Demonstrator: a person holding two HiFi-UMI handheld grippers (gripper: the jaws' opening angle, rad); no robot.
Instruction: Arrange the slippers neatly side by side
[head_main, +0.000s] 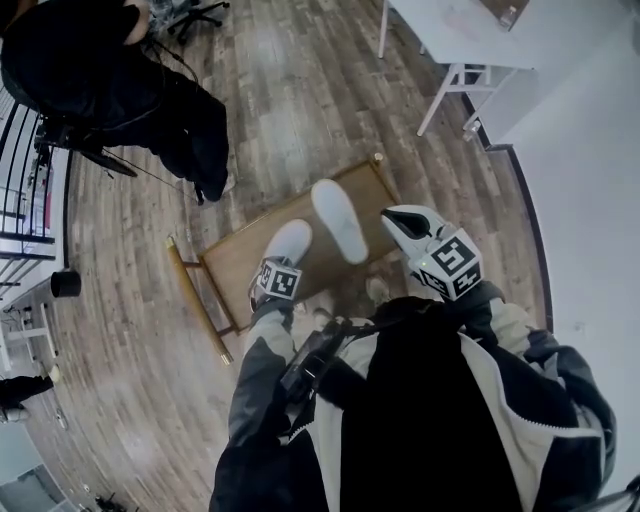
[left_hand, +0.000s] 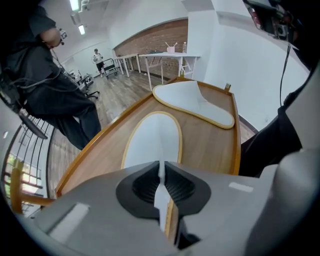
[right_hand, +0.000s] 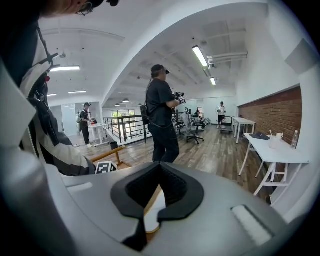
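Note:
Two white slippers lie soles up on a low wooden table (head_main: 232, 268). My left gripper (head_main: 275, 268) is shut on the heel edge of the near slipper (head_main: 291, 238); in the left gripper view the thin white edge is pinched between the pads of this gripper (left_hand: 161, 182), and the near slipper (left_hand: 150, 140) stretches away over the table (left_hand: 212, 142). The far slipper (head_main: 338, 220) lies at an angle to its right, toward the table's far corner (left_hand: 192, 100). My right gripper (head_main: 405, 222) hovers above the table's right edge, shut and empty (right_hand: 159, 170).
A person in black (head_main: 130, 90) stands on the wooden floor beyond the table's left, also seen in the right gripper view (right_hand: 162, 120). A white desk (head_main: 470, 40) stands at the far right by a white wall. A railing and a black cup (head_main: 65, 283) are at the left.

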